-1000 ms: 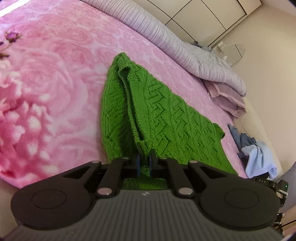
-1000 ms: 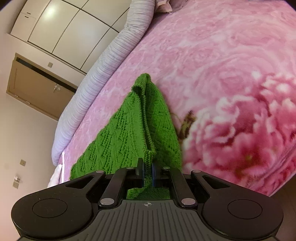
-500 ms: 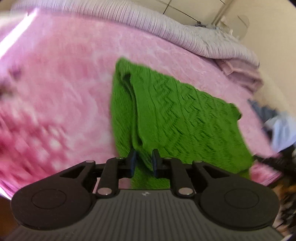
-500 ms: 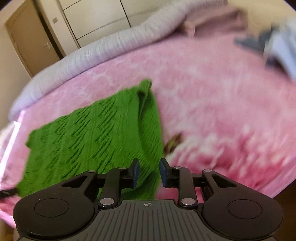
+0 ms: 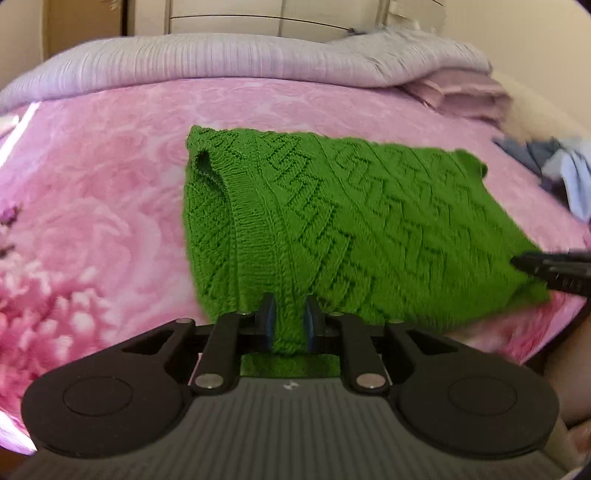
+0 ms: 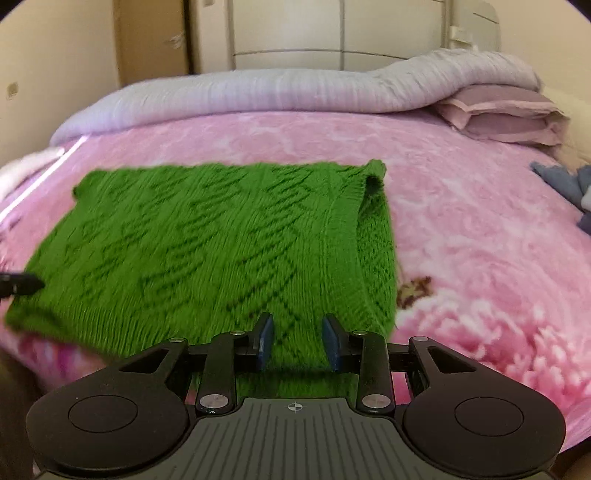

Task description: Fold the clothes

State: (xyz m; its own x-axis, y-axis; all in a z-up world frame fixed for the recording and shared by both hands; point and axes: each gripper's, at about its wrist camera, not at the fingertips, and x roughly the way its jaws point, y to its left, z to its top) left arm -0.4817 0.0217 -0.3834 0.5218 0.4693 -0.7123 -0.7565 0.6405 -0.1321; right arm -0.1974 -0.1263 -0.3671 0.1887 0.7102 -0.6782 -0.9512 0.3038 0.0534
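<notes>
A green cable-knit sweater (image 5: 369, 221) lies folded flat on the pink rose blanket (image 5: 92, 221); its ribbed band runs toward the near edge. My left gripper (image 5: 290, 325) sits at the near left corner, narrow jaws closed on a ridge of that ribbed knit. My right gripper (image 6: 297, 341) hangs over the near right part of the sweater (image 6: 203, 251). Its jaws are opening, and the knit lies under the gap without touching the pads. The right gripper's black fingertips (image 5: 528, 266) show at the sweater's right edge in the left wrist view.
A rolled lilac duvet (image 6: 277, 96) runs along the far side of the bed, with mauve pillows (image 6: 509, 118) at its right end. Blue clothes (image 5: 565, 173) are piled at the right edge. White wardrobe doors (image 6: 388, 29) stand behind.
Both grippers rolled to level and drew back toward the near edge. The right jaws opened and let go of the knit edge. The left jaws widened slightly. The sweater now lies flat.
</notes>
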